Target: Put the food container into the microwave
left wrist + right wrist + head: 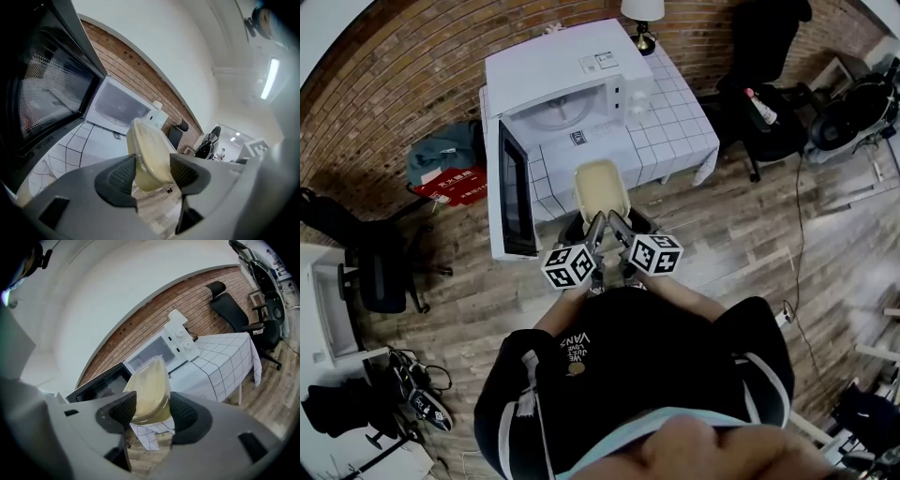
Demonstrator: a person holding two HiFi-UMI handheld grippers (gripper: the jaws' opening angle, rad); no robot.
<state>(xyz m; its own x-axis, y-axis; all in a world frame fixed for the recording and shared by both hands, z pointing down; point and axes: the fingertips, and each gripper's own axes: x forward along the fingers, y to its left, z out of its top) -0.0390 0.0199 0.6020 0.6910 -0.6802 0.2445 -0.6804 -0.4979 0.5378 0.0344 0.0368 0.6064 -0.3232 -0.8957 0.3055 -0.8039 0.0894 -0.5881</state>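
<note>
Near the person's chest, the left gripper (594,225) and the right gripper (618,223) sit side by side, each with its jaws clamped on the near end of the food container (601,187); the container is held up at the near edge of the table (680,127), its long axis pointing away toward the microwave (567,80); the microwave's door (514,192) stands open at the left.

Brick wall (403,80), wood plank floor (750,248), black office chair (766,42), table lamp (642,11)

Bright, even indoor light.
Fisheye bends my frame edges; ceiling strip light (271,78) glares; near foreground is soft.
</note>
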